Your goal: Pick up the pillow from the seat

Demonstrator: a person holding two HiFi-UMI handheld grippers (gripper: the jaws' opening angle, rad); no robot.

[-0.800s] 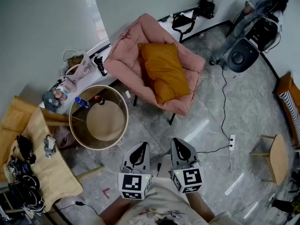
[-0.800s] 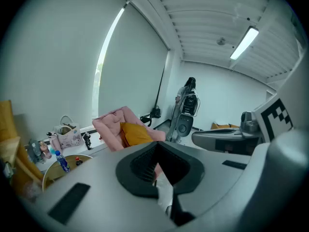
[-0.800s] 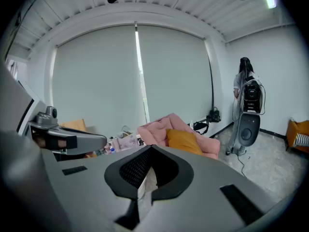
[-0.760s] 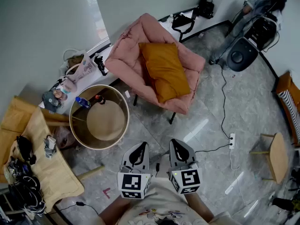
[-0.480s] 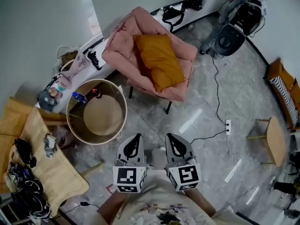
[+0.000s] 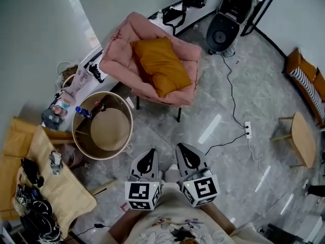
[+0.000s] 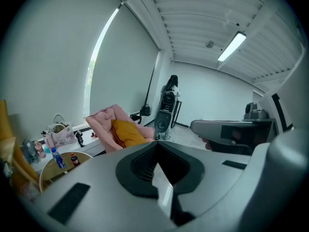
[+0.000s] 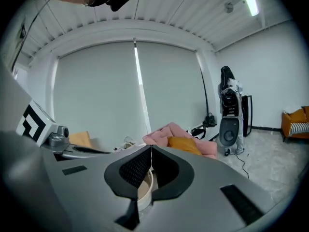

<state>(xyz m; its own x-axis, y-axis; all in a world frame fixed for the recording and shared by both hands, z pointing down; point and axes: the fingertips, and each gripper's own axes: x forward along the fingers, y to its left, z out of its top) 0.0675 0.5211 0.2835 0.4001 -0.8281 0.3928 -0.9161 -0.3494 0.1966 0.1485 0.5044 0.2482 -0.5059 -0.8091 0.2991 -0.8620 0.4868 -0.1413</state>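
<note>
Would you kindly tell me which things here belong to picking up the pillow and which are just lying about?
For the job:
- orange pillow
- pink armchair that it lies on
- left gripper and right gripper, both shut and empty

Lying about:
- round wooden table
- blue-capped bottle on it
- power strip on the floor
- small side table

Bare floor [image 6: 167, 136] lies open up to the armchair [image 6: 118, 47]. A round tub [image 6: 76, 136] crowds its left; a cable [image 6: 232, 96] trails right.
</note>
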